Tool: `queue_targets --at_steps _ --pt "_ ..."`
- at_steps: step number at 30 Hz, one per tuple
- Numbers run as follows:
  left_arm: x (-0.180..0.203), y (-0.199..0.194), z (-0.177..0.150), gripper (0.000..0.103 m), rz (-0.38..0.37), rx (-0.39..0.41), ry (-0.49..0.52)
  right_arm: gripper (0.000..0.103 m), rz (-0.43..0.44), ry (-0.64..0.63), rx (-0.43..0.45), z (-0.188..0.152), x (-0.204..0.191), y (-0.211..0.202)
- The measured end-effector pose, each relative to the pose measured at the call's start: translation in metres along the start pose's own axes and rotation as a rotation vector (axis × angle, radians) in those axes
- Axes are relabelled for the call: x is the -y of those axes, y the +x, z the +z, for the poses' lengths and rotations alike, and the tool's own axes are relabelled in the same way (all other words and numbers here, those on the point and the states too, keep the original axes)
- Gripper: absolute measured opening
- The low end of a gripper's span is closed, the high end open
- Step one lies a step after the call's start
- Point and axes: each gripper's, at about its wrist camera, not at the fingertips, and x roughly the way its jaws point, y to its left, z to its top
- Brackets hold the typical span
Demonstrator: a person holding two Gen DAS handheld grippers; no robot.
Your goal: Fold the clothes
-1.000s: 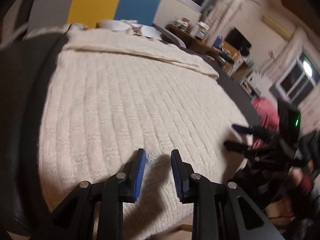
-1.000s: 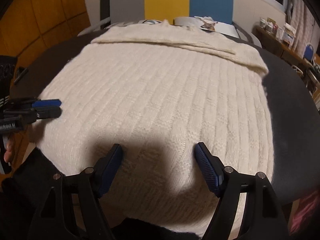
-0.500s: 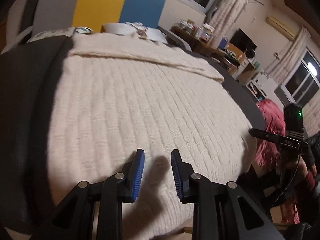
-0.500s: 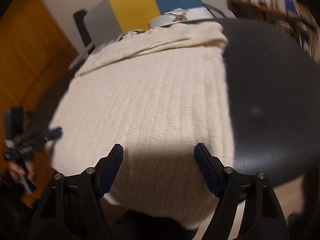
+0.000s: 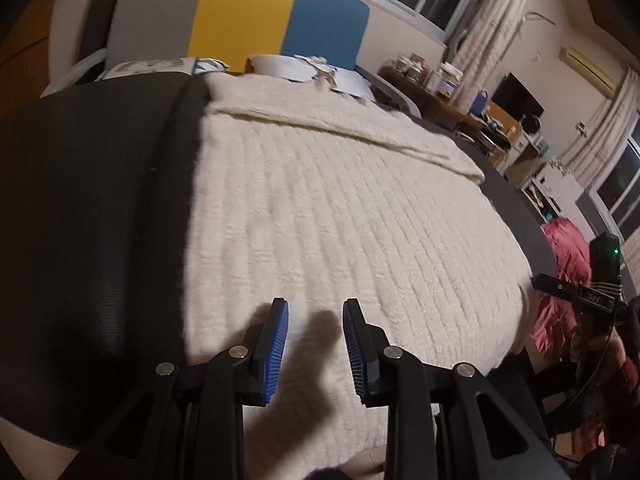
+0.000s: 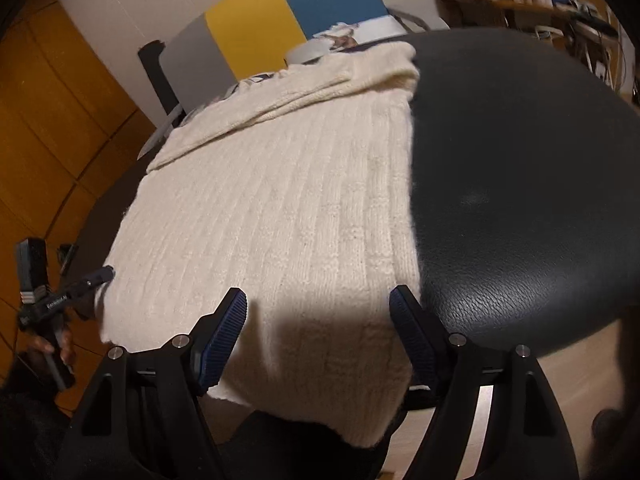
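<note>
While the sweater (image 6: 280,216) overhangs the table (image 6: 520,184) edge, the right gripper (image 6: 320,332) spreads wide at its near corner; the left gripper (image 5: 314,344) gapes narrowly, empty.

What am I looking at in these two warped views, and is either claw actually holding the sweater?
No robot here: a person carries a hand-held claw in each hand, each with a fisheye camera looking along its blue-padded fingers. In the left view, the left claw hangs open over the near edge of a cream knit sweater. In the right view, the right claw is open wider near the sweater's right near corner. The sweater lies flat on a round black table, its far end folded over. Neither claw holds anything.
</note>
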Motion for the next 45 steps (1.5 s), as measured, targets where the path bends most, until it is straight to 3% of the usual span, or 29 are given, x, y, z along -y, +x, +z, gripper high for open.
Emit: queue_targets --at_steps 1,6,8,10,14,20,24,26,28,32,34,36,39,41,43,45 --pt "-0.004 -0.003 -0.002 0.028 0.027 -0.002 -0.003 0.077 -0.002 0.017 0.001 0.003 0.001 -0.003" --pt "-0.015 -0.004 -0.002 0.028 0.002 -0.017 -0.039 0.077 0.029 -0.028 0.057 0.018 -0.021 -0.015" --pt "-0.015 -0.005 0.007 0.028 -0.014 -0.002 -0.042 0.078 0.019 -0.061 -0.001 0.022 -0.031 0.008" --pt "-0.017 -0.005 0.019 0.028 -0.018 0.021 -0.036 0.079 -0.050 -0.071 -0.080 0.021 -0.030 0.037" --pt "-0.023 0.003 0.053 0.028 -0.047 0.057 -0.051 0.083 -0.032 -0.091 -0.037 0.034 -0.043 0.040" --pt "-0.014 0.034 0.104 0.028 0.031 0.082 0.085 0.083 -0.043 -0.202 -0.009 0.072 -0.073 0.066" --pt "-0.030 0.068 0.124 0.028 0.095 0.042 0.077 0.083 -0.062 -0.234 0.009 0.103 -0.081 0.089" --pt "-0.043 0.081 0.122 0.029 0.139 0.031 0.049 0.083 -0.111 -0.222 -0.010 0.111 -0.074 0.100" --pt "-0.049 0.085 0.118 0.029 0.170 0.028 0.047 0.083 -0.210 -0.222 -0.095 0.110 -0.057 0.123" --pt "-0.039 0.082 0.120 0.029 0.171 0.022 0.090 0.084 -0.174 -0.290 -0.012 0.096 -0.053 0.116" --pt "-0.029 0.078 0.131 0.029 0.153 0.039 0.111 0.084 -0.167 -0.274 -0.052 0.105 -0.053 0.116" --pt "-0.017 0.075 0.144 0.029 0.135 0.077 0.146 0.084 -0.144 -0.280 -0.025 0.122 -0.060 0.115" --pt "-0.006 0.093 0.158 0.029 0.199 0.050 0.206 0.084 -0.126 -0.302 0.017 0.148 -0.072 0.115" --pt "-0.019 0.117 0.156 0.030 0.234 -0.045 0.172 0.084 -0.167 -0.308 0.001 0.160 -0.069 0.129" --pt "-0.025 0.114 0.153 0.031 0.208 -0.022 0.152 0.084 -0.233 -0.284 -0.044 0.167 -0.056 0.149" --pt "-0.030 0.111 0.150 0.031 0.182 0.000 0.133 0.088 -0.209 -0.256 -0.023 0.160 -0.038 0.156"
